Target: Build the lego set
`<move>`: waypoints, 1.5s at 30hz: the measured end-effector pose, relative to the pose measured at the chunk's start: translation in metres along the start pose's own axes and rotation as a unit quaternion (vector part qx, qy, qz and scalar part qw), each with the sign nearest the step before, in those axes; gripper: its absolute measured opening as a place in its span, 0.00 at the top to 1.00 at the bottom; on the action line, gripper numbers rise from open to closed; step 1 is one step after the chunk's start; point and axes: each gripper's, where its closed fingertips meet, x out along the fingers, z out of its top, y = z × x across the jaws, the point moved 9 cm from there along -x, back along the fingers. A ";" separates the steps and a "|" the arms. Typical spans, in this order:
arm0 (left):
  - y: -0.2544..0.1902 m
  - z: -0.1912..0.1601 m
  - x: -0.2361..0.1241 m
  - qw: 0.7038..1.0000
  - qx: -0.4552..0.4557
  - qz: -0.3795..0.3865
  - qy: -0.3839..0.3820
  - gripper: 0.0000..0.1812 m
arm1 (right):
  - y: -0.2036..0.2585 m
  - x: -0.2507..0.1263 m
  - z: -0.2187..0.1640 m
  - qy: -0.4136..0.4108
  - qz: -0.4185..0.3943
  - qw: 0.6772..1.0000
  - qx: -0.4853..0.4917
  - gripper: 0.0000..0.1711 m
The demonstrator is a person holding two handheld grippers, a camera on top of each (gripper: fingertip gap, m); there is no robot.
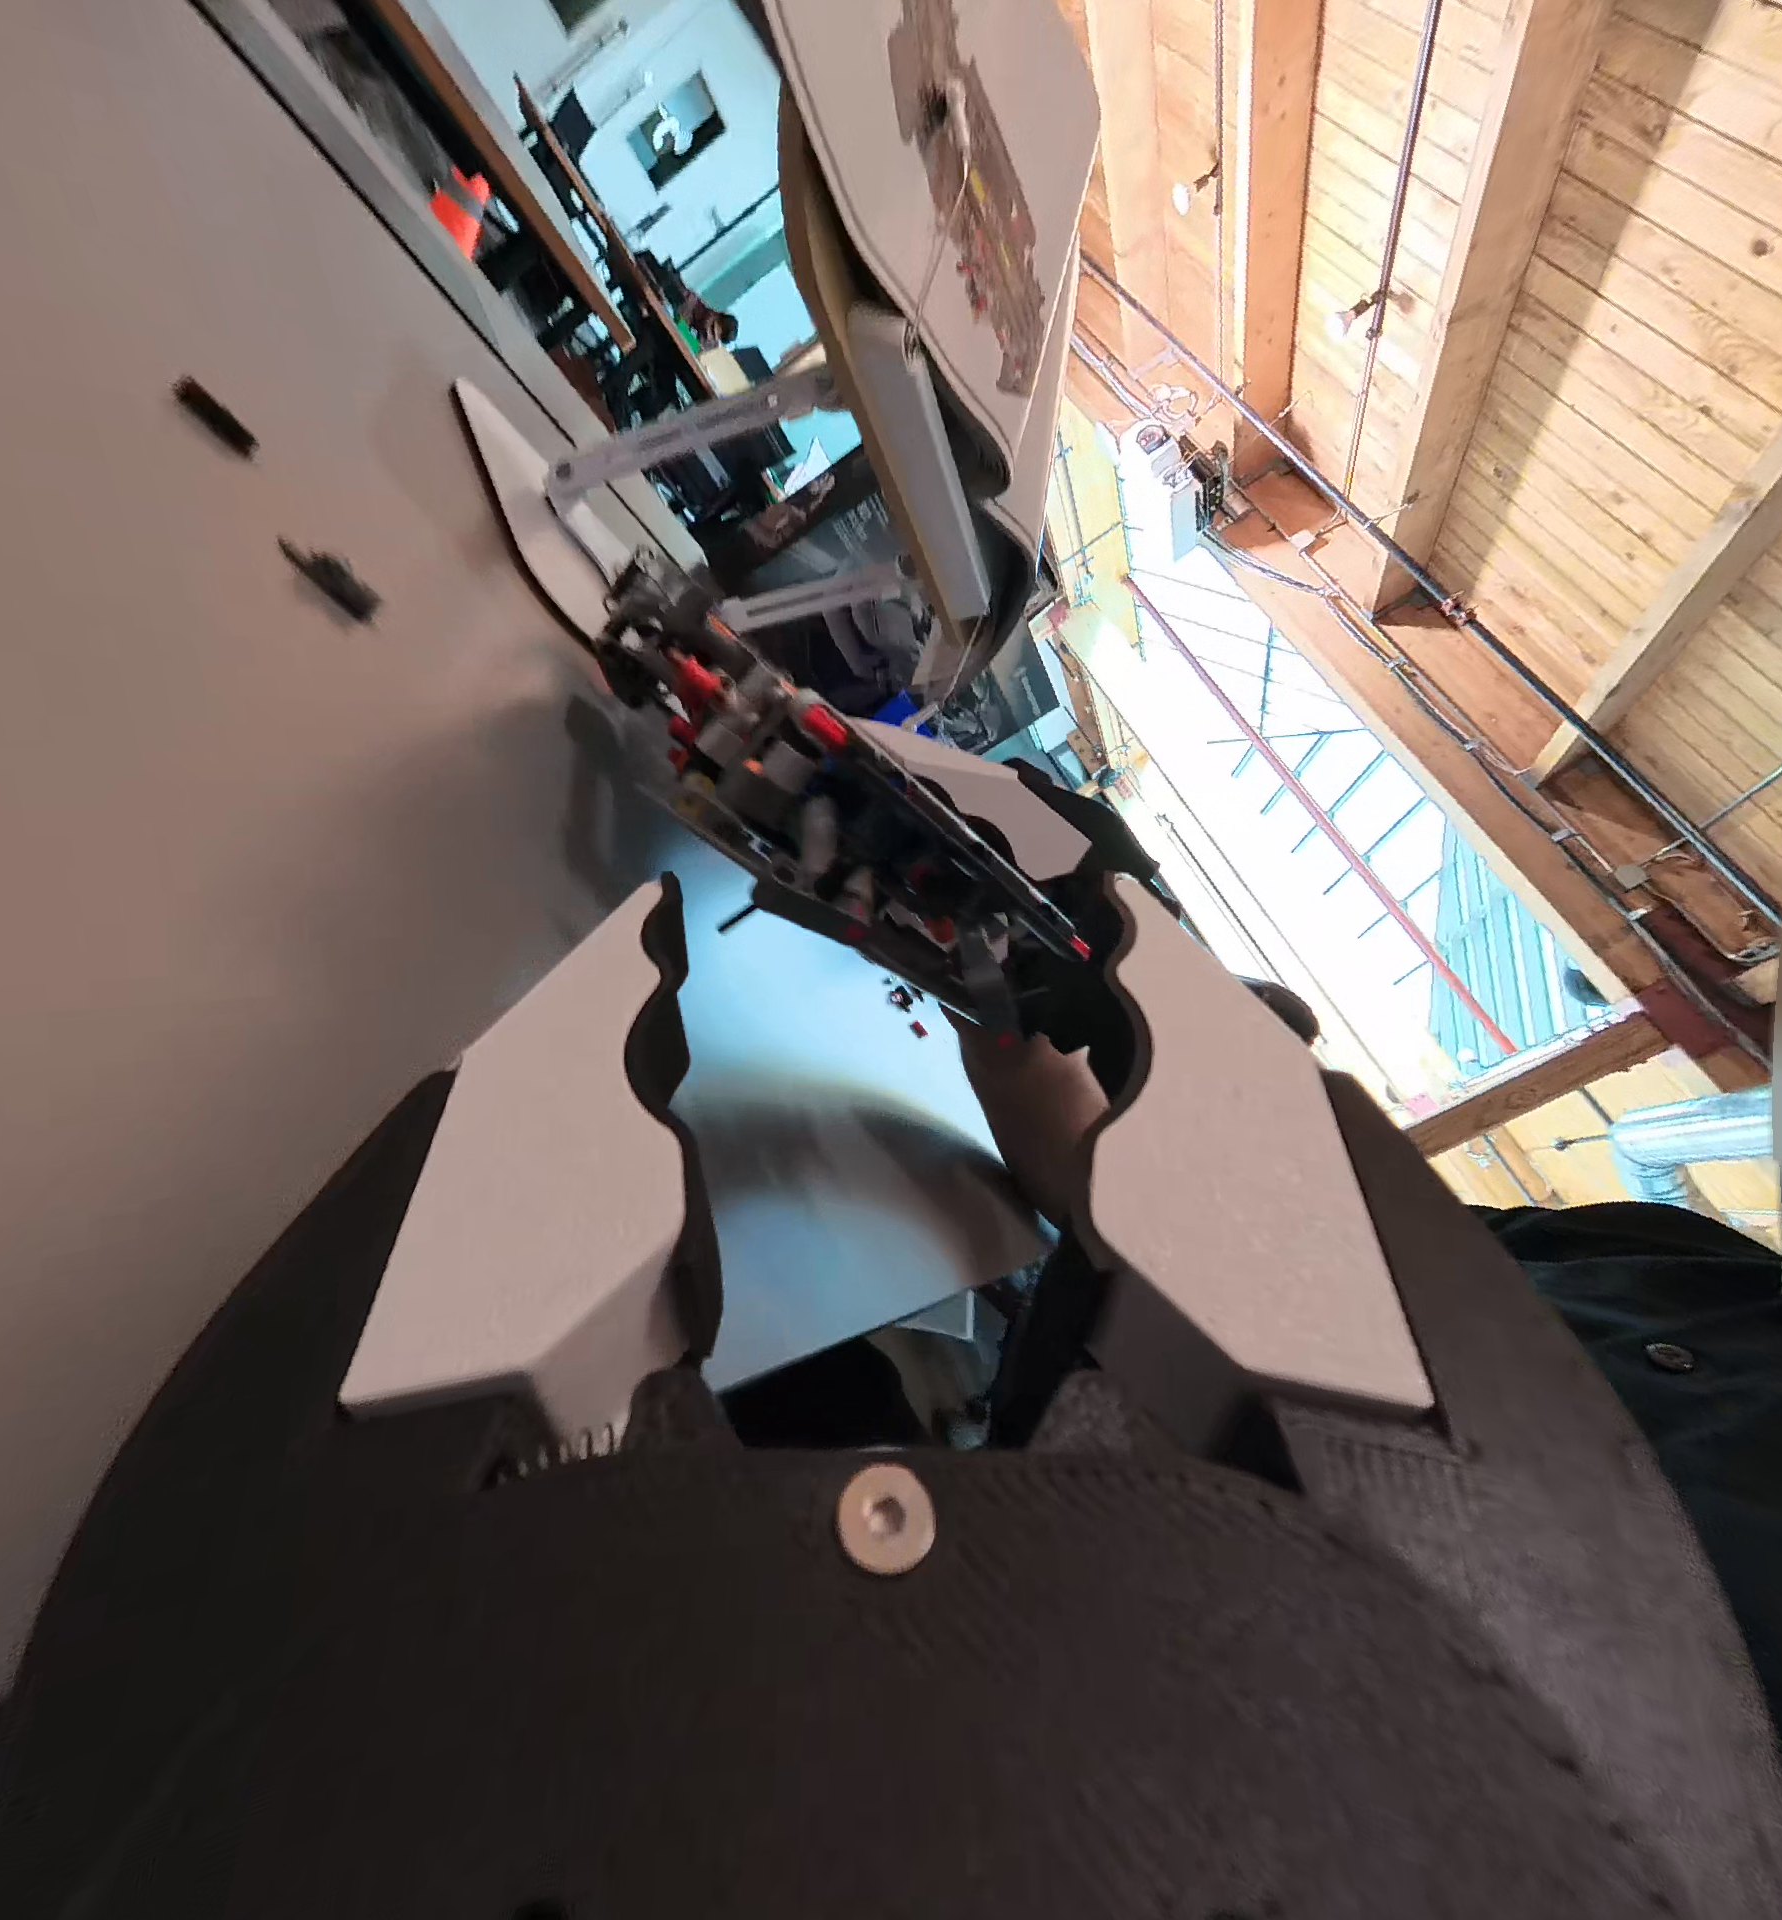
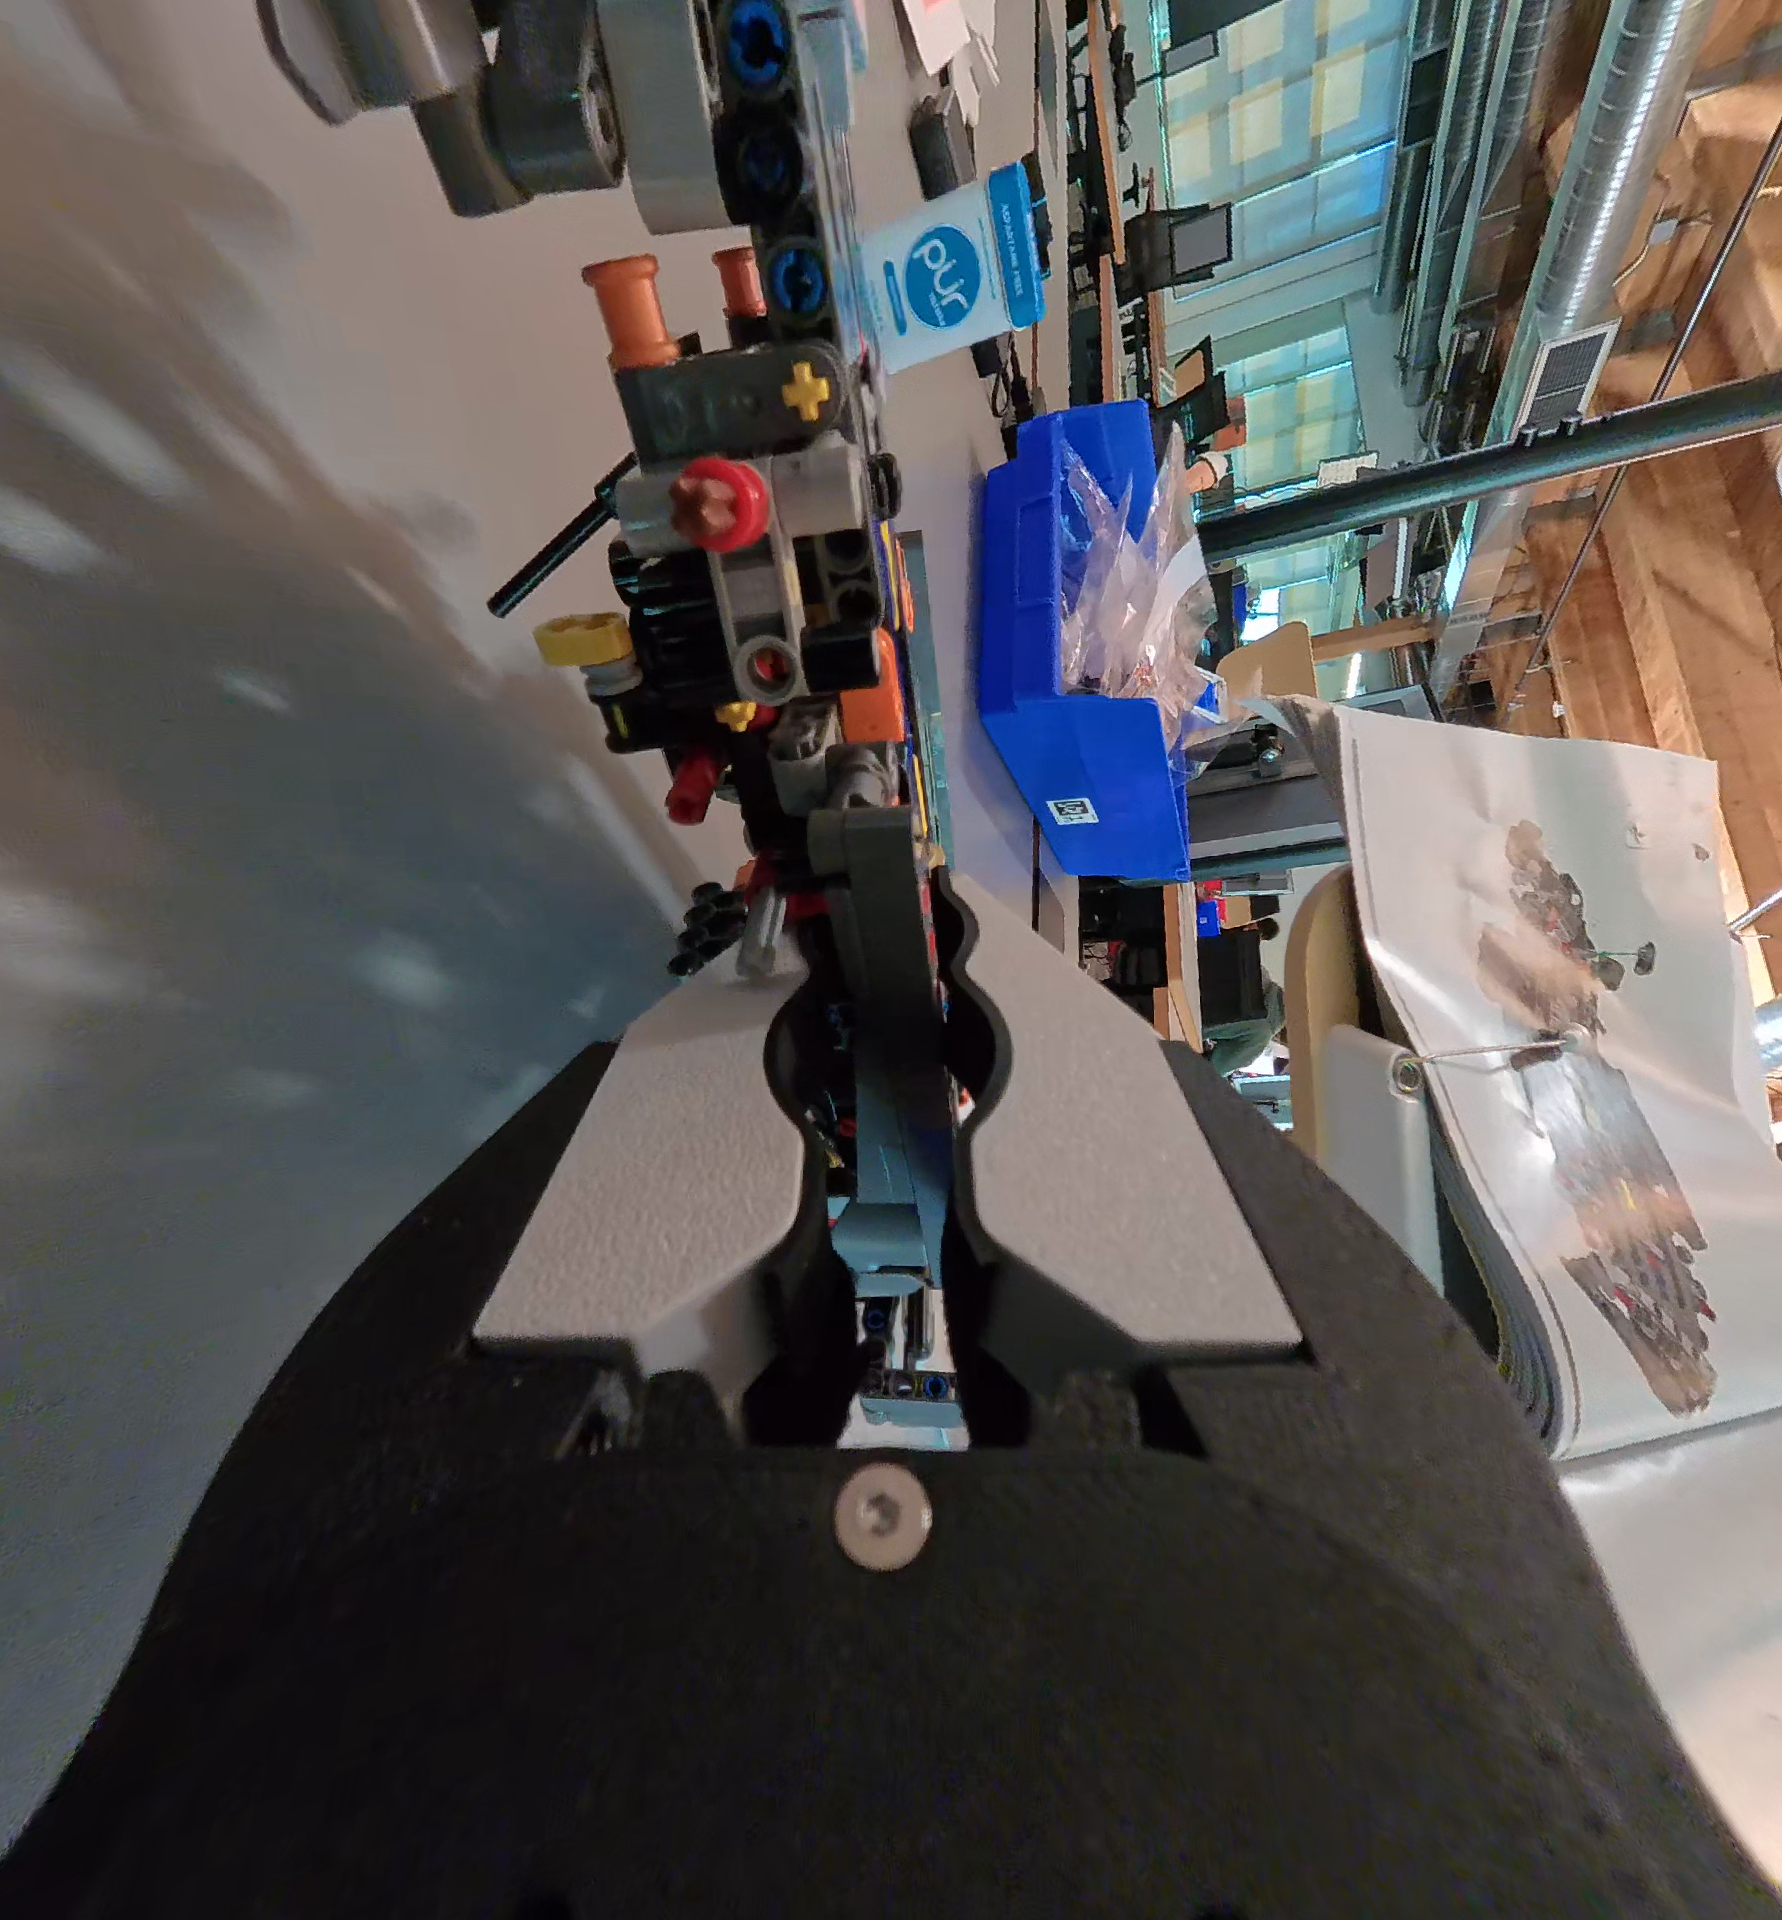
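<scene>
The lego model [image 2: 762, 582] is a long, narrow build of black and grey beams, with red, orange and yellow pins that stick out of its side, blue pins in a row near the far end, and a thin black rod that points away from it. It is lifted above the white table [image 2: 191, 831] and turned on its edge. My right gripper [image 2: 882, 997] is closed on the near end of the model, with the grey fingers [image 2: 689, 1164] pressed on both sides of a flat grey part. My left gripper [image 1: 892, 935] has its jaws wide apart and holds nothing; the model is beyond its tips, not touching them. Behind the model stands a blue bin [image 2: 1074, 644] with clear plastic bags inside. To the right, an instruction booklet [image 2: 1552, 1091] stands open on a holder.
</scene>
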 end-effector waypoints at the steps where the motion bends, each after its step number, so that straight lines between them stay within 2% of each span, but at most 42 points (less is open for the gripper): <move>1: -0.001 -0.003 0.000 1.000 -0.003 0.001 0.002 0.58 | 0.001 0.000 0.000 0.000 -0.001 1.000 -0.001 0.93; 9: -0.005 -0.015 0.010 1.000 -0.028 0.002 0.005 0.69 | 0.007 -0.003 0.009 -0.017 0.000 1.000 -0.021 0.93; 18: -0.014 -0.030 -0.007 0.997 -0.046 0.005 -0.068 0.73 | 0.010 0.004 0.025 -0.065 0.000 0.997 -0.041 0.92; 26: -0.023 -0.042 -0.030 0.986 -0.029 0.043 -0.156 0.76 | 0.011 0.026 0.045 -0.127 0.008 0.990 -0.062 0.92; 32: -0.022 -0.043 -0.040 0.982 -0.023 0.060 -0.178 0.76 | 0.013 0.040 0.054 -0.152 0.012 0.985 -0.075 0.92; 45: -0.027 -0.062 -0.020 0.983 -0.034 0.055 -0.170 0.75 | 0.009 0.031 0.025 -0.181 0.043 0.981 -0.049 0.92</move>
